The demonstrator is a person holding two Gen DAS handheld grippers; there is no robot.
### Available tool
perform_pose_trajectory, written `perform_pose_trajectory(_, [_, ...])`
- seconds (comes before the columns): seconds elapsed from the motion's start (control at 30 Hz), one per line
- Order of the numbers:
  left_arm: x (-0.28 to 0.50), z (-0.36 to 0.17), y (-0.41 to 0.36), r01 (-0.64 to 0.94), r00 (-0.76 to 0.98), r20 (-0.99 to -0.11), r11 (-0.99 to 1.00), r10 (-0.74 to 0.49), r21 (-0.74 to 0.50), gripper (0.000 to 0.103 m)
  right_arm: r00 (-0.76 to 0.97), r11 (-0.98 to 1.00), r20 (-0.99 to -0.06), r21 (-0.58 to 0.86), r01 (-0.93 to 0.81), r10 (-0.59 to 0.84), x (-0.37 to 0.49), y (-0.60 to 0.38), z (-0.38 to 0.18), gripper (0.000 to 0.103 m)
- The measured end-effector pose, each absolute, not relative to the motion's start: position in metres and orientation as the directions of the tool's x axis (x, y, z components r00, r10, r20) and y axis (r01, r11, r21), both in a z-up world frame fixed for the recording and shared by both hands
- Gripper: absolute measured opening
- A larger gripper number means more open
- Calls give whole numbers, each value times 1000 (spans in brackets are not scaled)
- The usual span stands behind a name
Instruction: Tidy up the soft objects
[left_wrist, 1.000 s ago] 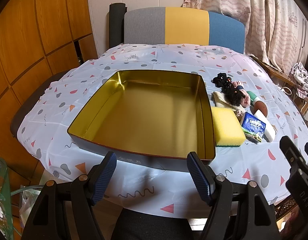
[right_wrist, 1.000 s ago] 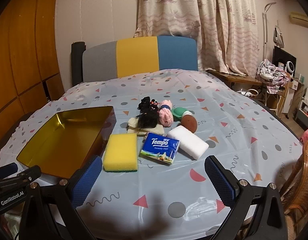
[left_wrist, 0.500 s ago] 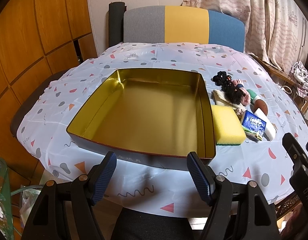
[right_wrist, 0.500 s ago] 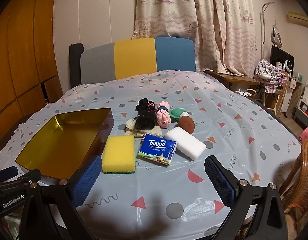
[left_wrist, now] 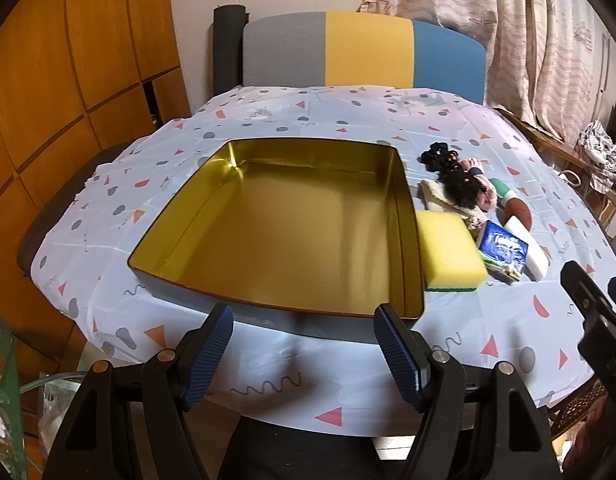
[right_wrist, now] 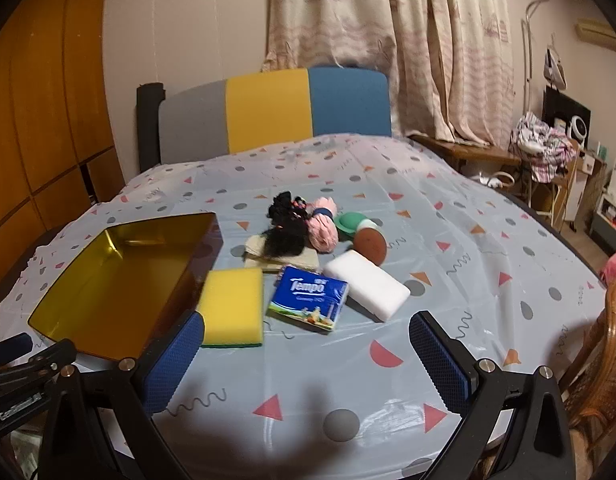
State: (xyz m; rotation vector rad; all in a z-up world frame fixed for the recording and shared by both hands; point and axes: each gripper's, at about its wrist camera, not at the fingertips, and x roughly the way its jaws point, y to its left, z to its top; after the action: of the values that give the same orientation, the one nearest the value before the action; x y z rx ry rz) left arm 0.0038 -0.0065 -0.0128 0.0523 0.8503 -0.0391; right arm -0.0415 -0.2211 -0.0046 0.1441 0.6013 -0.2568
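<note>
Hovering: both grippers hang at the near table edge, bottom of each frame, nothing touched yet.
Left fingers: left gripper [left_wrist: 304, 344] spread wide, nothing between the pads, aimed at the near wall of the gold tin [left_wrist: 212, 296].
Right fingers: right gripper [right_wrist: 308, 360] also spread wide and empty, pointed at the pile in mid-frame.
Tin: open, bare inside, fills centre of the left view; sits left-centre in the right view.
Soft items: all outside the tin, clustered just right of it on the patterned tablecloth [right_wrist: 488, 264].
Nearest: yellow sponge [right_wrist: 232, 308] touching or just beside the tin's right wall; can't tell which.
Next out: blue Tempo tissue pack [right_wrist: 310, 300], one corner over the white foam block [right_wrist: 368, 290].
Further back: black scrunchies [right_wrist: 286, 226] on a beige cloth [right_wrist: 304, 258], pink scrunchie [right_wrist: 324, 226], green puff [right_wrist: 348, 224], brown puff [right_wrist: 371, 245], all bunched and touching.
Risk 1: sponge sits so close to the tin that one finger may hit the wall and shove the tin rather than close on foam.
Risk 2: slick cloth over the table; a low approach could snag it and drag the whole pile.
Risk 3: scrunchies are tangled, so a pinch there likely lifts several or drops one short of the tin.
Risk 4: hard squeeze on foam, it may spring off sideways on release.
Risk 5: grippers sit side by side; reaching across to the tin could clash them.
</note>
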Motion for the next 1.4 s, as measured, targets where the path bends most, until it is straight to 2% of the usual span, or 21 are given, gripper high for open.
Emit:
perform_pose_trajectory(0.17, [6, -15, -17, 97, 637, -769, 995, -49, 17, 74, 775, 950, -602, 82, 300, -192, -38, -239, -9, 103])
perform_pose_trajectory(0.47, [12, -11, -50, 251, 591, -772, 963, -234, -100, 74, 703, 924, -690, 134, 357, -172, -21, -288, -34, 103])
perform_pose_trajectory(0.63, [13, -18, -70, 326, 534, -793, 937, -294, -128, 74, 648, 937, -730, 31, 349, -217, 10, -319, -52, 103])
perform_pose_trajectory(0.83, [16, -26, -84, 358, 458, -810, 910, -366, -209, 74, 593, 960, -787, 9, 281, -167, 41, -337, -71, 103])
perform_pose_trajectory(0.93, [18, -27, -89, 358, 461, -813, 913, -357, -198, 74, 652, 976, -750, 46, 214, -108, 37, -331, -64, 103])
perform_pose_trajectory(1.07, [21, -30, -88, 328, 466, -818, 924, -338, -196, 74, 686, 999, -727, -24, 30, -38, 47, -306, -58, 102])
perform_pose_trajectory(1.1, [21, -30, -86, 317, 469, -817, 927, -335, -198, 74, 689, 999, -724, -37, -16, -16, 50, -300, -58, 99])
perform_pose_trajectory(1.2, [21, -30, -78, 288, 473, -817, 934, -331, -212, 74, 661, 981, -750, -127, -147, 2, 69, -281, -69, 73])
perform_pose_trajectory(1.23, [22, -31, -77, 281, 474, -817, 936, -328, -213, 74, 648, 977, -761, -139, -164, 1, 74, -279, -73, 68])
perform_pose_trajectory(1.3, [23, -31, -73, 263, 474, -819, 940, -323, -218, 74, 619, 972, -784, -112, -204, 39, 86, -277, -82, 67])
perform_pose_trajectory(1.4, [25, -34, -72, 256, 463, -826, 940, -323, -224, 74, 604, 969, -791, -60, -238, 100, 91, -277, -86, 74])
